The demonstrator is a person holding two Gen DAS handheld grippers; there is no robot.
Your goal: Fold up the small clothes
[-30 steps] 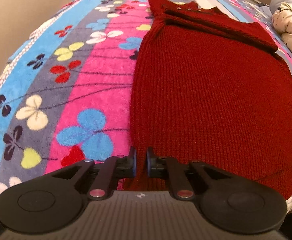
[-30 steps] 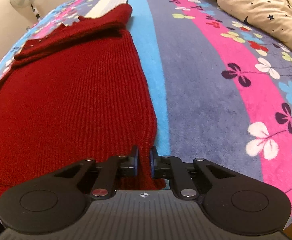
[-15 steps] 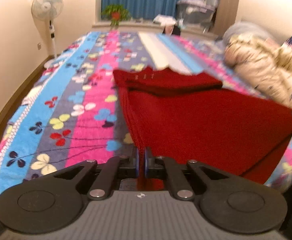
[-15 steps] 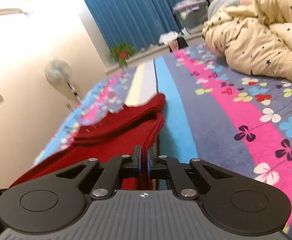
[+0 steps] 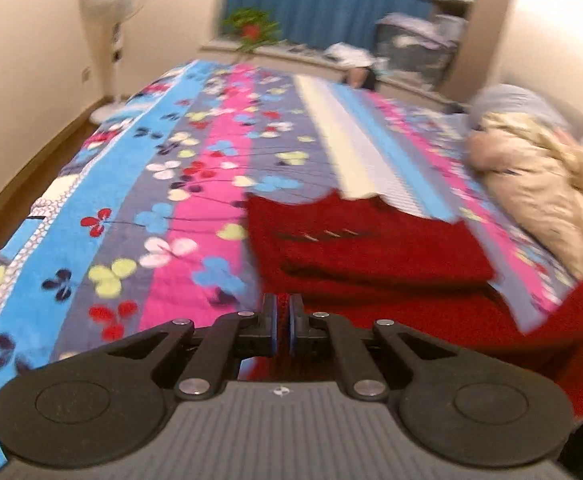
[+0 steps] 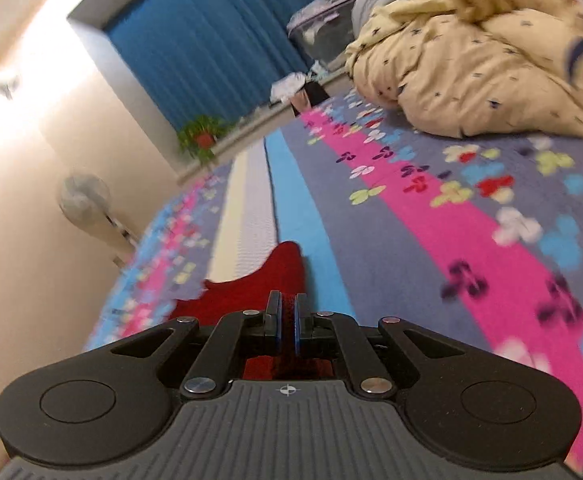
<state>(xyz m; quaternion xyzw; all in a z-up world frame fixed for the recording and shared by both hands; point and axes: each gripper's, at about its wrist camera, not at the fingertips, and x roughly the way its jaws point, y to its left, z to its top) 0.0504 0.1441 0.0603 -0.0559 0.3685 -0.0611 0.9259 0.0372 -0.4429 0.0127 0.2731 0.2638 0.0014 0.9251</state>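
A: Where was the red knitted sweater [image 5: 371, 248] at that point?

B: On the bed [image 5: 195, 184], its neck end lying flat at the far side, its near hem raised off the flowered blanket. The left tool [image 5: 282, 320] was clamped on one hem corner, the right tool [image 6: 287, 320] on the other, red knit showing between each pair of pads.

A: How should the fold have been carried?

B: I'd judge both corners needed to travel level and together toward the far neck end, with the hem kept taut between them, then land squarely on the shoulders. Letting either side lag would have skewed the edge. The cream quilt [image 6: 471, 72] at the right stayed well apart.
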